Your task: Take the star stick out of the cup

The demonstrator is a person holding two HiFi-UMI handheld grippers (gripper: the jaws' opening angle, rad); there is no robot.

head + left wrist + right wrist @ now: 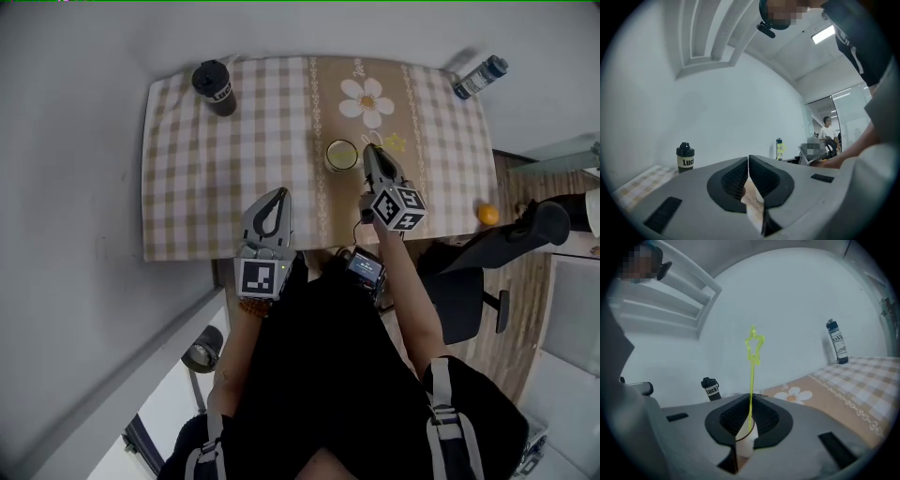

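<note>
A pale cup stands on the checked tablecloth, just right of the table's middle. The yellow-green star stick rises from the cup straight up between my right jaws, with its star well above them. My right gripper is just right of the cup, shut on the stick's thin shaft. In the head view the star shows faintly beside that gripper. My left gripper hovers near the table's front edge, shut with nothing in it.
A black bottle stands at the far left corner and a blue-capped bottle at the far right corner. A daisy print lies behind the cup. An office chair and an orange are right of the table.
</note>
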